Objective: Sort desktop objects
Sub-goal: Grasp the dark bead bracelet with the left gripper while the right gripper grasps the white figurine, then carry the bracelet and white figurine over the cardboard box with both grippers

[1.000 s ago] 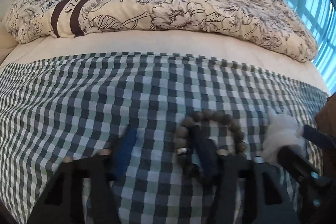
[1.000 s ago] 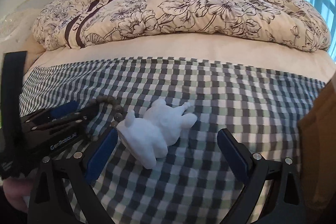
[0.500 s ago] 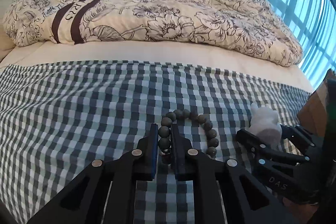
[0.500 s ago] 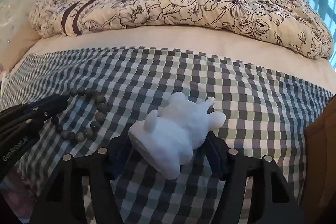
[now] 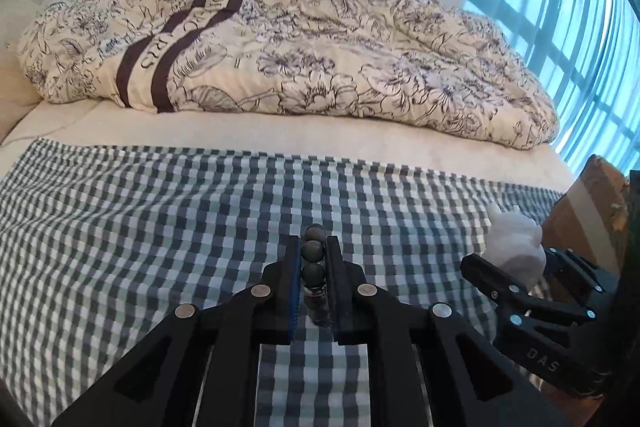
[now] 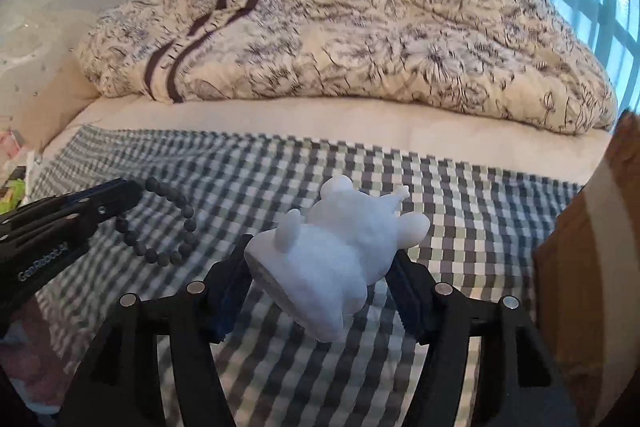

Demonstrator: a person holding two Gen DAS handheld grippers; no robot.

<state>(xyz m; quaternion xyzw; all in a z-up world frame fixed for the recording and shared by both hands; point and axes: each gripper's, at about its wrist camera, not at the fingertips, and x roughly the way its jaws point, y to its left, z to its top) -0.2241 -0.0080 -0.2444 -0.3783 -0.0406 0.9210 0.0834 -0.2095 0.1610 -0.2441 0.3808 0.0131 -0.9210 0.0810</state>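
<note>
A dark bead bracelet (image 5: 313, 259) is pinched between the blue pads of my left gripper (image 5: 312, 247), which is shut on it and holds it above the checked cloth (image 5: 160, 227). In the right wrist view the bracelet (image 6: 168, 223) hangs as a loop from the left gripper (image 6: 120, 199). A white animal figurine (image 6: 336, 251) lies on its side between the fingers of my right gripper (image 6: 320, 267), which is shut on it and raised off the cloth. The left wrist view shows the figurine (image 5: 514, 243) in the right gripper (image 5: 516, 267) at the right.
A brown cardboard box (image 6: 592, 267) stands at the right edge of the cloth, also seen as box (image 5: 588, 215). A rumpled floral duvet (image 5: 280, 39) lies across the bed behind. A window with blue light (image 5: 560, 27) is at the far right.
Both grippers closed from open: the left on the bracelet, the right on the figurine. Both objects have since risen off the checked cloth.
</note>
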